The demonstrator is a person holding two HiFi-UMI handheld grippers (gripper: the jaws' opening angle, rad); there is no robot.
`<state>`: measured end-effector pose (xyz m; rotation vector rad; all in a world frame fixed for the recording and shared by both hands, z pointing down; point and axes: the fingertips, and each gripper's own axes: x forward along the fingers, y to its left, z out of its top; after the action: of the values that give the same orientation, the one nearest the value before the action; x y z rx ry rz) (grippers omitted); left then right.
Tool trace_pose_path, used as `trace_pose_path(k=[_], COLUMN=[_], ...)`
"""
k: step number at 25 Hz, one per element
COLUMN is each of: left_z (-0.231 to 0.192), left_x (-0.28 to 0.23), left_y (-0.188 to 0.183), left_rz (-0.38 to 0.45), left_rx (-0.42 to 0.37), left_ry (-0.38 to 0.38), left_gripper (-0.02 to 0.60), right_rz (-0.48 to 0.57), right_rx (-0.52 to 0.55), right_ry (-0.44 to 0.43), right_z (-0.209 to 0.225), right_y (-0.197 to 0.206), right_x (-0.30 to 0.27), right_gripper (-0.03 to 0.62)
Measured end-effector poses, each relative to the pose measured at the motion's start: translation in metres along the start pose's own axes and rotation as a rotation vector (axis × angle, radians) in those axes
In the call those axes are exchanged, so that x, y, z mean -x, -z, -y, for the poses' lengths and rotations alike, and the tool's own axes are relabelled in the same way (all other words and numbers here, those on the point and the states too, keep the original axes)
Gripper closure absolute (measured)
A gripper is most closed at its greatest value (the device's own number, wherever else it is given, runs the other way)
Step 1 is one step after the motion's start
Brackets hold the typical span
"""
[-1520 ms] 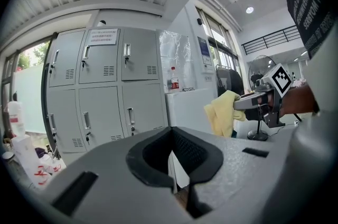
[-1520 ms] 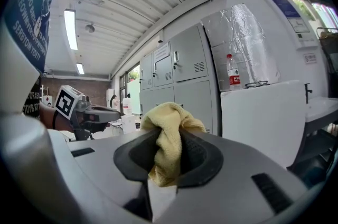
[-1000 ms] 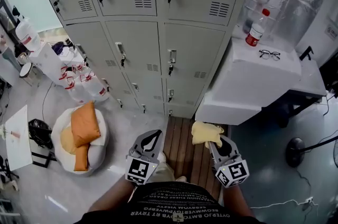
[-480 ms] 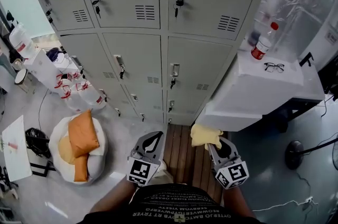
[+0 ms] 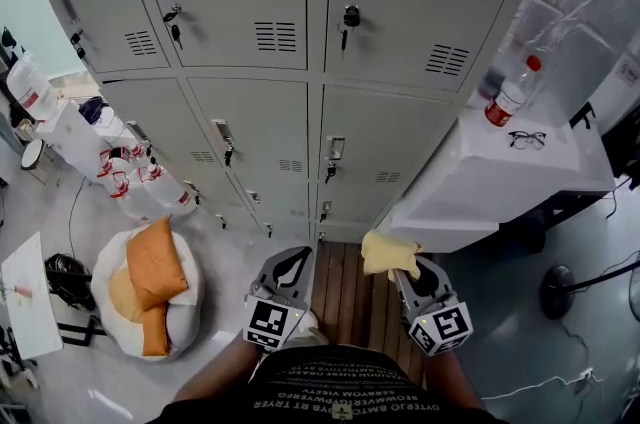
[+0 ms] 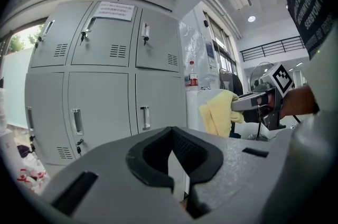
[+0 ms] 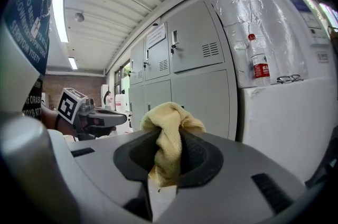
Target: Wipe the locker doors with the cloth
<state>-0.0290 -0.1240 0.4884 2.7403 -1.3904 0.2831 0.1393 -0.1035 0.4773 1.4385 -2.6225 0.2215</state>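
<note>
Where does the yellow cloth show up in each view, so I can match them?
Head view: cloth low, right of centre, at the right gripper tip.
Left gripper view: cloth right of centre, held out by the right gripper.
Right gripper view: cloth dead centre, clamped between the jaws.
Shared landmark: the red-capped bottle.

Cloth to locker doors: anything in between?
Nothing. In the head view, the cloth in the right gripper hangs short of the locker doors, with only wooden floor below the gap.

Brightly, evenly lit, with soft shadows; sharp in the head view. Strongly curved and black-cornered in both gripper views, lit by ceiling lamps (image 7: 58, 19).
</note>
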Motion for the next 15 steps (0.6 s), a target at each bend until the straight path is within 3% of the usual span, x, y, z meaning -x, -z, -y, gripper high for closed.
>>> trace_pose_path(k=[15], left_z=[-0.047], left_x=[-0.014], left_y=[-0.003], left_rz=[0.029], left_rx=[0.013], left_ry=[0.053], left_gripper=[0.577], right_rz=[-0.002], right_rx=[0.026], right_ry=[0.033], right_z=[-0.018], right_y=[-0.021], right_x=[-0.04], right_gripper=[0.519])
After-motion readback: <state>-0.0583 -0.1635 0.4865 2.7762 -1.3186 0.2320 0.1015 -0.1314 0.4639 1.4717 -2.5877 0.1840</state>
